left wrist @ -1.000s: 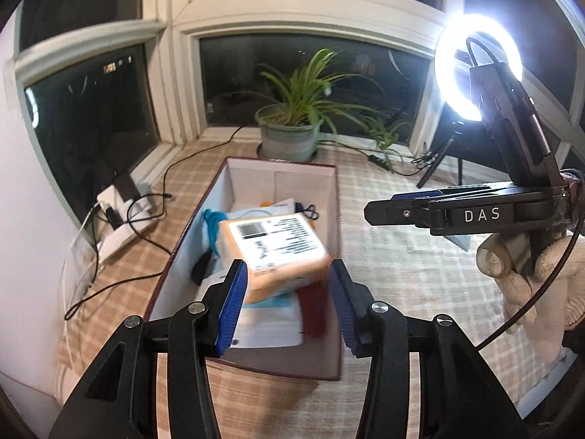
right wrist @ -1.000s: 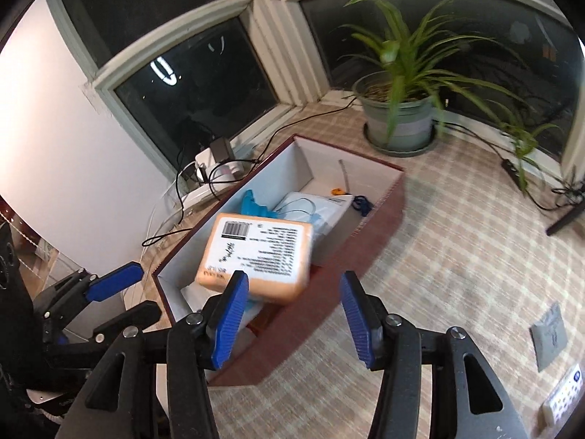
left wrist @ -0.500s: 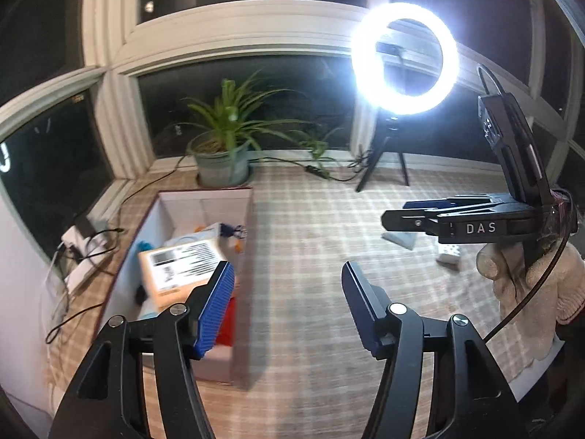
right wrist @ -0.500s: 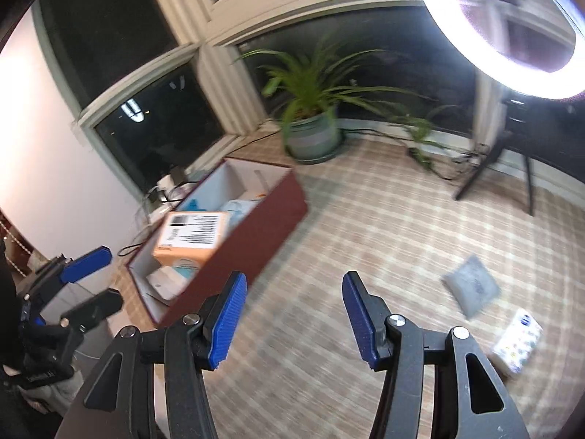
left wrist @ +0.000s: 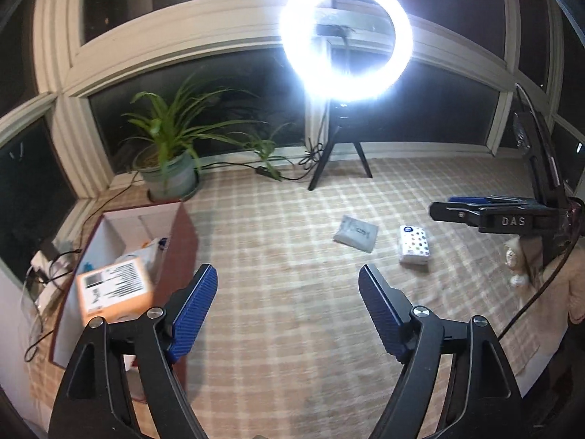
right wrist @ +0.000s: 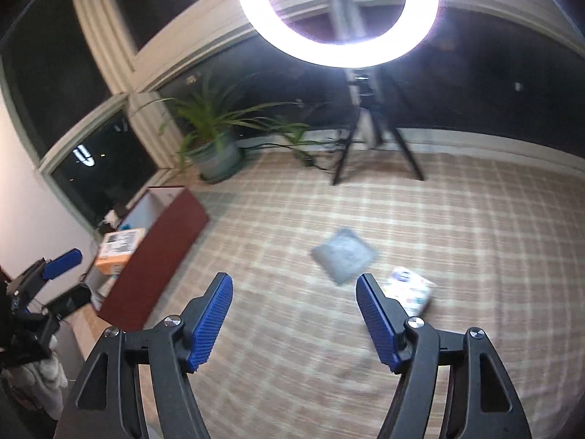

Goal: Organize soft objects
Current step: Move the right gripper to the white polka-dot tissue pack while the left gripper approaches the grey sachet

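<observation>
Nearby, potted plant (left wrist: 172, 168), ring light (left wrist: 345, 36) tripod, cables beside box (left wrist: 182, 241)

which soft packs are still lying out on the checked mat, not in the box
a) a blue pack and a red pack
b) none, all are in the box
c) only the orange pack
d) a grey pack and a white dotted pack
d: the grey pack and the white dotted pack lie side by side, apart, on the checked mat, while the orange pack sits in the box at the left.
</observation>
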A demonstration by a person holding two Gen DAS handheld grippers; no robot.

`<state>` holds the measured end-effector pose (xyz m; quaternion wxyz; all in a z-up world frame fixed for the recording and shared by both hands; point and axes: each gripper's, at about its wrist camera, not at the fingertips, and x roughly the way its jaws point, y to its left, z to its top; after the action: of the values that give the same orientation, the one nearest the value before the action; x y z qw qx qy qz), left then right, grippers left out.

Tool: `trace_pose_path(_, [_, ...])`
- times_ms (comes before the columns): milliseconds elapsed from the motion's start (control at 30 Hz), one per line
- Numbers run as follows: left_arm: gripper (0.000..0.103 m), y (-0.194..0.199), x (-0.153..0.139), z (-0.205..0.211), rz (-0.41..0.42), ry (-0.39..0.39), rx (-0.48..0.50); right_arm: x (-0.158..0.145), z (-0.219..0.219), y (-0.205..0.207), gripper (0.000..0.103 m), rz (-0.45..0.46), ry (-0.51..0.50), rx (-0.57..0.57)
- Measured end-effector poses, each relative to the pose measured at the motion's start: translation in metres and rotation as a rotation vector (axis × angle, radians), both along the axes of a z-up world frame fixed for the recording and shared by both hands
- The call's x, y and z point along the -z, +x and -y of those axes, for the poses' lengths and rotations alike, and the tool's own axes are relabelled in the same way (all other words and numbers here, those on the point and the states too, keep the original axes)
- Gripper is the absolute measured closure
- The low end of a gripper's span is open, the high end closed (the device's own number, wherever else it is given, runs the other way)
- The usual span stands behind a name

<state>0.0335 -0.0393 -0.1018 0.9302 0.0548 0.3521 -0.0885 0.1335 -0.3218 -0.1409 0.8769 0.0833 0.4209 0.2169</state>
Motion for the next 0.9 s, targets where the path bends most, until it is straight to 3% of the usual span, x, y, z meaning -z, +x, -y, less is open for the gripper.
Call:
trace_pose_path(267, [0.023, 0.039, 0.026, 0.026, -0.102, -0.062, 0.035, 0.028, 0.058, 0.011, 0.035, -0.057, -0.049, 0.071])
trace_pose_path(467, [0.023, 0.078, 0.048, 0.040, -0.180, -0.115, 0.053, 0.051, 0.081, 0.025, 0.035, -0.138, -0.004, 0.087])
trace_pose_path(600, [0.023, 0.106, 0.070, 0.050, -0.232, -0.137, 0.080, 0.067, 0.082, 0.032, 0.035, -0.173, 0.013, 0.100])
trace_pose_path(900, [0.023, 0.130, 0.114, 0.069, -0.252, -0.085, 0.150, 0.093, 0.045, 0.042, 0.035, -0.165, -0.066, 0.164])
